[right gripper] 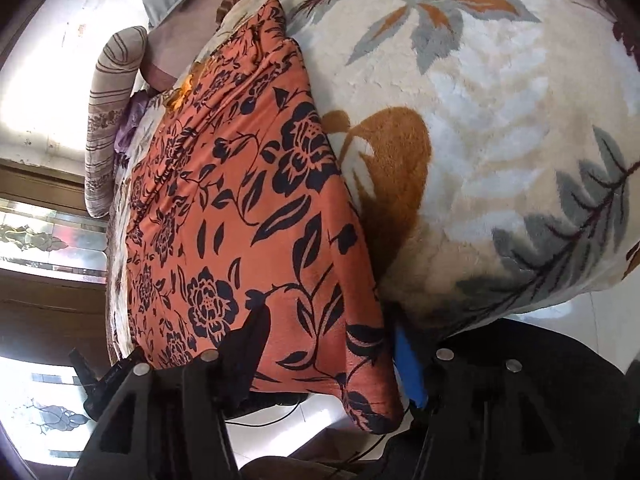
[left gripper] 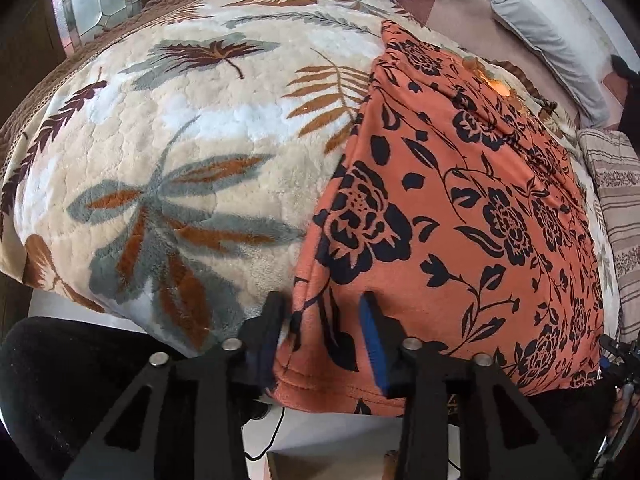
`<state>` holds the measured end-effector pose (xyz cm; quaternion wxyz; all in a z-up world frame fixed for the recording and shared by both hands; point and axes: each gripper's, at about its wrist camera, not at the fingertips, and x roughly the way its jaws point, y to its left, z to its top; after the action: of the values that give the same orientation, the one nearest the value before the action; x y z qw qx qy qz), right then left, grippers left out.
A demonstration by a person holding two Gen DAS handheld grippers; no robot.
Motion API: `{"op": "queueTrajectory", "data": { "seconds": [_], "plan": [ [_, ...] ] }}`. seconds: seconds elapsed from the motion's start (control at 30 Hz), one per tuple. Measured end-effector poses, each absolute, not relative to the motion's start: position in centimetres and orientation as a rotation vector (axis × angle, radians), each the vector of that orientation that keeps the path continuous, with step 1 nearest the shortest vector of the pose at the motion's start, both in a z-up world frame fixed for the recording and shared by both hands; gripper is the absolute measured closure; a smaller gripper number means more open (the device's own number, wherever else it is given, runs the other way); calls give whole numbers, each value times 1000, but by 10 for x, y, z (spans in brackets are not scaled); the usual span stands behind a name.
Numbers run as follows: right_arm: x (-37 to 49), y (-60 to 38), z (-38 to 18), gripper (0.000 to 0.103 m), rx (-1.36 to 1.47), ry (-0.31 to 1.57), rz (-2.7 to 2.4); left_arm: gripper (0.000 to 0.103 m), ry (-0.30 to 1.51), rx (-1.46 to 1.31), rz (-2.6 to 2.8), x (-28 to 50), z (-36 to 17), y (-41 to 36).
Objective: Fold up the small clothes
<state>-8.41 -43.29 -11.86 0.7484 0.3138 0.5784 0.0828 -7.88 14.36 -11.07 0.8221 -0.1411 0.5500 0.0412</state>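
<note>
An orange garment with a black flower print lies flat on a cream leaf-patterned blanket, its near hem hanging over the bed edge. My left gripper is open, its fingers straddling the garment's near left corner. In the right wrist view the same garment runs away from me. My right gripper is open, its fingers straddling the near right corner, with the blue pad beside the hem.
The blanket covers the bed. A striped bolster and a grey pillow lie at the far side. White floor with a black cable shows below the bed edge. A window is at left.
</note>
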Motion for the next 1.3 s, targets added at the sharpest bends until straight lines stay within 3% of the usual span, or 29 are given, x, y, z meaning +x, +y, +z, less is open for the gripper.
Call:
{"op": "queueTrajectory", "data": {
  "seconds": [0.03,0.07,0.1,0.13,0.17,0.37,0.47,0.5,0.53,0.57,0.63,0.67,0.7,0.73,0.77,0.8,1.0,1.17,1.3],
  "plan": [
    [-84,-431,-119,44,676,1266,195,54,1168,-277,86,-78,-111,140],
    [-83,-430,-121,66,672,1275,201,55,1166,-258,88,-78,-111,137],
    [-83,-430,-124,89,659,1291,195,73,1164,-255,78,-77,-111,136],
    [-82,-432,-126,91,664,1296,186,98,1164,-264,60,-76,-110,137],
    [-83,-436,-127,95,691,1291,191,97,1164,-292,41,-76,-107,140],
    [-81,-441,-76,96,742,1151,268,97,1050,-372,-1,-80,-66,153],
    [-75,-447,-89,92,771,1173,249,95,1139,-346,25,-69,-88,150],
    [-74,-445,-98,91,772,1203,237,91,1169,-355,38,-70,-99,149],
    [-72,-442,-107,91,784,1230,231,81,1199,-361,54,-73,-110,149],
    [-72,-440,-114,88,787,1252,225,80,1188,-364,53,-74,-113,149],
    [-72,-436,-120,75,771,1263,226,65,1177,-373,30,-74,-110,147],
    [-73,-435,-123,59,779,1264,239,65,1179,-368,20,-73,-110,145],
    [-72,-435,-125,52,805,1257,259,69,1181,-347,21,-72,-109,144],
    [-72,-434,-127,52,820,1251,265,94,1182,-313,25,-70,-109,142],
    [-70,-433,-127,64,818,1256,270,97,1182,-296,19,-68,-107,140],
    [-68,-432,-127,97,806,1261,282,97,1177,-311,1,-65,-104,140],
    [-62,-438,-103,97,901,1153,364,98,1089,-321,-59,-62,-67,143],
    [-45,-437,-116,97,969,1177,384,98,1237,-329,-68,-34,-86,143],
    [8,-439,-77,97,990,1058,467,97,1052,-355,-180,23,-17,138]
  ]
}}
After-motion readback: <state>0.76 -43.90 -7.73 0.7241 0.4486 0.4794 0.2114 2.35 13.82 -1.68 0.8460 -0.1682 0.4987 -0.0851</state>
